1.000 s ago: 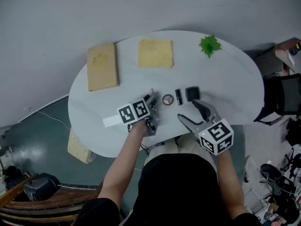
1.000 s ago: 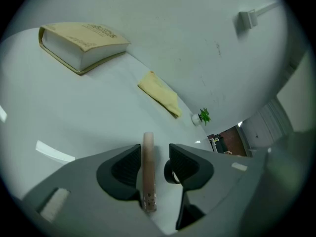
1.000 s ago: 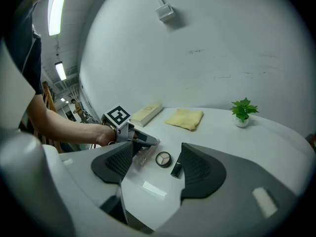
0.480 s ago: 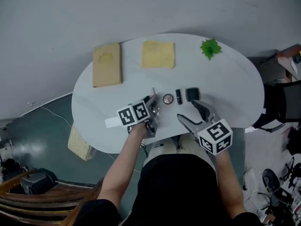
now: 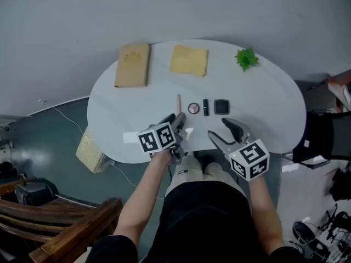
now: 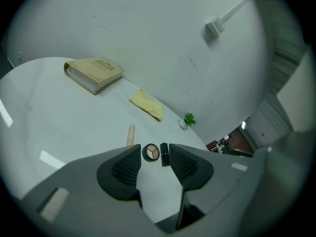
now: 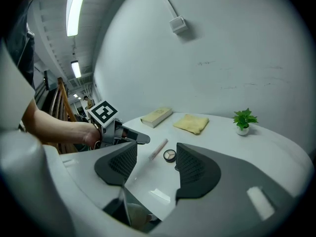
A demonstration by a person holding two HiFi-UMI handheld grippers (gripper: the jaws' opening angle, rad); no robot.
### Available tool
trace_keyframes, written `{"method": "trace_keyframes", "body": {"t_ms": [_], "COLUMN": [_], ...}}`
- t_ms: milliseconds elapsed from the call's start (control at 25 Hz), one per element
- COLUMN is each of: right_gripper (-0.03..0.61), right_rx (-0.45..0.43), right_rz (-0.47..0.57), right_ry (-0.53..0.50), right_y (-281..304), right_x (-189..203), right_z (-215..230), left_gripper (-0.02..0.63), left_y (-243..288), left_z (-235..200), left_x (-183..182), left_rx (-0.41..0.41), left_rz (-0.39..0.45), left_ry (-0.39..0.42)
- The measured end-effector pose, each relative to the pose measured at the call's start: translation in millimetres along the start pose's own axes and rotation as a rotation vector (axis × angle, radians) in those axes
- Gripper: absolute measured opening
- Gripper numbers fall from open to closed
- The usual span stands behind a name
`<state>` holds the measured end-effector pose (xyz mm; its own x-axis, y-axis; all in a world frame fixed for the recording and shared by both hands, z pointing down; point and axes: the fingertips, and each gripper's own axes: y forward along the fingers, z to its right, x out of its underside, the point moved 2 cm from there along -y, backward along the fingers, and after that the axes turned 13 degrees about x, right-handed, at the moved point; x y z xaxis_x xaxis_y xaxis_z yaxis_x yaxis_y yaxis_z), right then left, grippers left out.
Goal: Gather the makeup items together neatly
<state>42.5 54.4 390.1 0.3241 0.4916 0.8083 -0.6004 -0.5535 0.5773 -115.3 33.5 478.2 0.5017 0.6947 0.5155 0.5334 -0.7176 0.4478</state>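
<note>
A white oval table (image 5: 263, 119) fills the head view, seen from steeply above. A tan book (image 5: 132, 65) lies near the table's far left edge. A folded yellow cloth (image 5: 189, 60) sits beside it along the far edge. A small green plant (image 5: 246, 58) stands towards the far right edge.

The left gripper (image 6: 156, 155) hovers over the near edge with its jaws moderately apart and nothing between them. The right gripper (image 5: 224, 131) hangs beside it at the near edge. Its jaws have just been closing but stand apart, and they too are empty.

The makeup items lie in a short row at the table's middle, ahead of both grippers. From right to left they are a black square compact (image 5: 221, 107), a black lipstick (image 5: 205, 107), a round eyeshadow compact (image 5: 193, 108) and a pink stick (image 5: 178, 103). They sit near one another without touching.

The row looks almost gathered, so little seems left but small tidying. To do it well, each piece is best nudged low and slowly from its side. The lipstick and pink stick may roll if pushed across their length. The compacts should slide flat.
</note>
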Motion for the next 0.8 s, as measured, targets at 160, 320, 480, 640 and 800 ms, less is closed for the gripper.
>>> {"method": "trace_keyframes", "body": {"t_ms": [160, 320, 480, 640, 800], "right_gripper": [0.215, 0.167, 0.121, 0.087, 0.069], "right_rx": [-0.016, -0.02, -0.022, -0.024, -0.03], "right_rz": [0.027, 0.051, 0.071, 0.095, 0.12], "right_ry": [-0.026, -0.026, -0.032, -0.039, -0.053], "right_y": [-19, -36, -48, -58, -68], "right_x": [3, 8, 10, 9, 4], "right_z": [-2, -2, -1, -3, -7], "left_gripper": [0.164, 0.139, 0.115, 0.1, 0.066], "left_y": [-17, -33, -46, -59, -71], "left_z": [20, 41, 62, 86, 110], "left_x": [15, 32, 43, 50, 51], "left_rx": [-0.015, -0.025, -0.026, -0.012, 0.013], "left_rz": [0.039, 0.071, 0.097, 0.13, 0.154], "left_ry": [0.034, 0.087, 0.149, 0.206, 0.26]}}
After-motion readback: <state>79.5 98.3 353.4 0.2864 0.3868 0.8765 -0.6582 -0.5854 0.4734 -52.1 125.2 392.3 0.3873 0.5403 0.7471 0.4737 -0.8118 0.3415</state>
